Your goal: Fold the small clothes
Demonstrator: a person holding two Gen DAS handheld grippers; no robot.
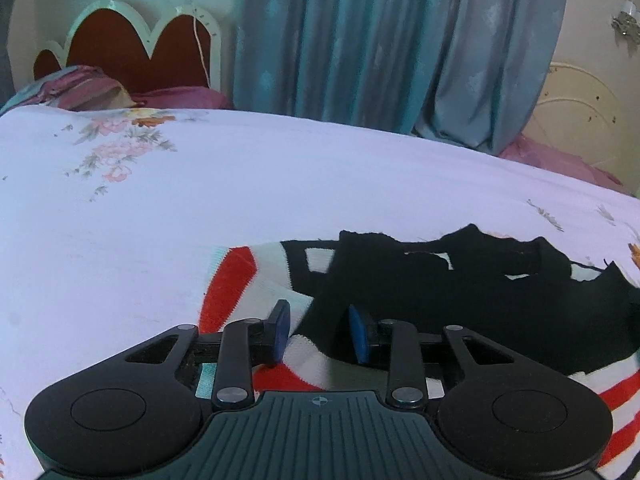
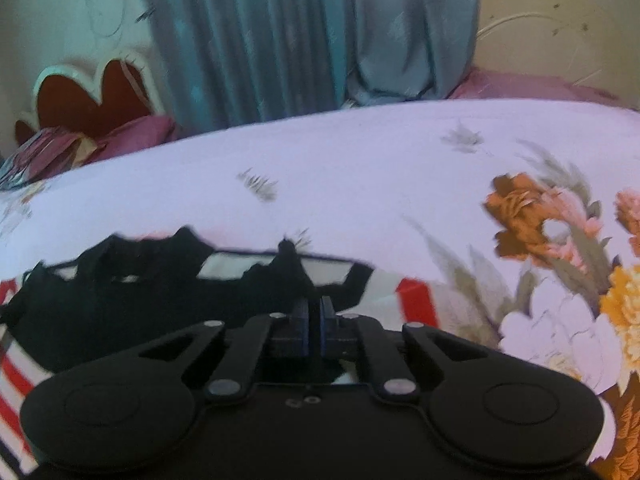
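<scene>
A: Where was the black knit garment [image 1: 460,288]?
B: Lower centre, on a red, white and black striped cloth [image 1: 228,280]. Left gripper [image 1: 320,332] fingers apart around its edge; right gripper [image 2: 316,316] pinched together on black fabric.
A: Room?
B: Open floral white bedsheet [image 1: 200,200] above.

Place: a home bedroom, seen beyond my jaws.
Under my jaws: a bed [image 1: 240,200] spread with a white floral bedsheet [image 2: 552,240].
Far left ahead: scalloped red headboard [image 1: 132,52], pink pillows [image 1: 180,98].
Straight ahead: blue-grey curtains [image 1: 380,40] against a cream wall [image 1: 592,100].
</scene>
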